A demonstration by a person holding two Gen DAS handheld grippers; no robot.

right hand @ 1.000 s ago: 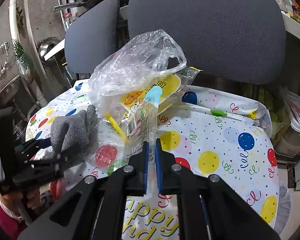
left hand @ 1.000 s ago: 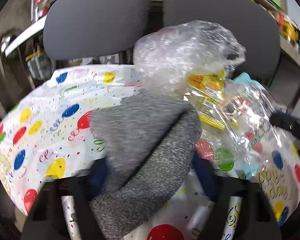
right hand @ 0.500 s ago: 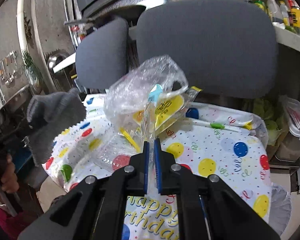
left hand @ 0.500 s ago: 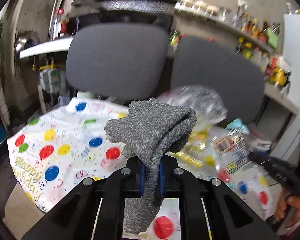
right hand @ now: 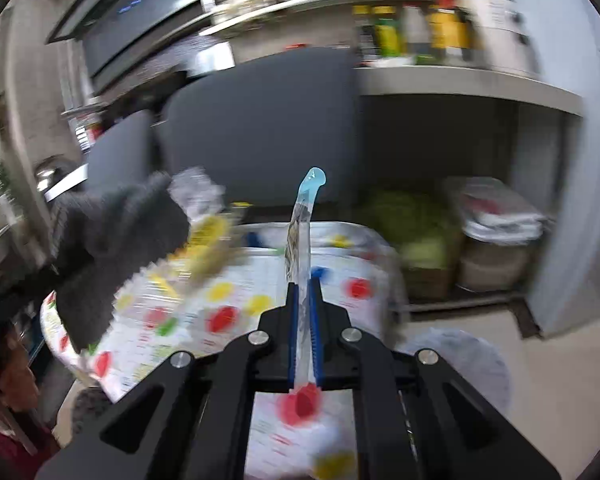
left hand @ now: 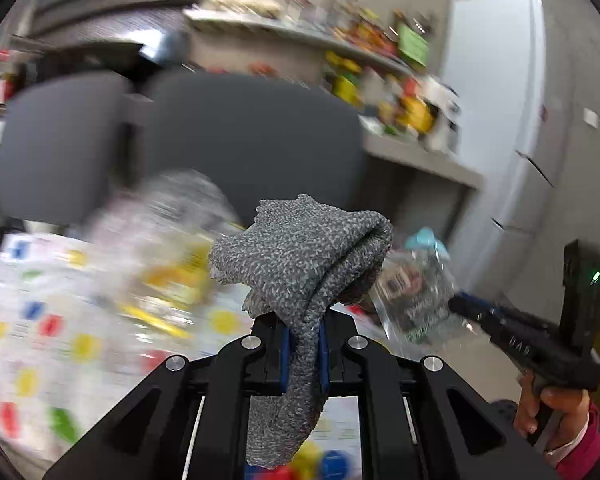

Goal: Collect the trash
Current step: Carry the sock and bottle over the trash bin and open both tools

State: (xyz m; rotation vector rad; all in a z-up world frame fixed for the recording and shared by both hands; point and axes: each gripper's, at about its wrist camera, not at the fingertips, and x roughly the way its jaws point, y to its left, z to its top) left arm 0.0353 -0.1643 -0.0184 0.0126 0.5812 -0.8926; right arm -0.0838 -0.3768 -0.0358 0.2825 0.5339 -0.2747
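Left wrist view: a balloon-print tablecloth (left hand: 40, 320) is spread below two dark chair backs (left hand: 240, 140). A grey knit sock (left hand: 300, 264) is clamped upright in the left gripper (left hand: 303, 354). A clear plastic wrapper (right hand: 302, 240) is pinched edge-on by the right gripper (right hand: 303, 344).

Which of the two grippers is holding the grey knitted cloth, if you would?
The left gripper holds the grey cloth; the right gripper pinches a clear plastic wrapper instead.
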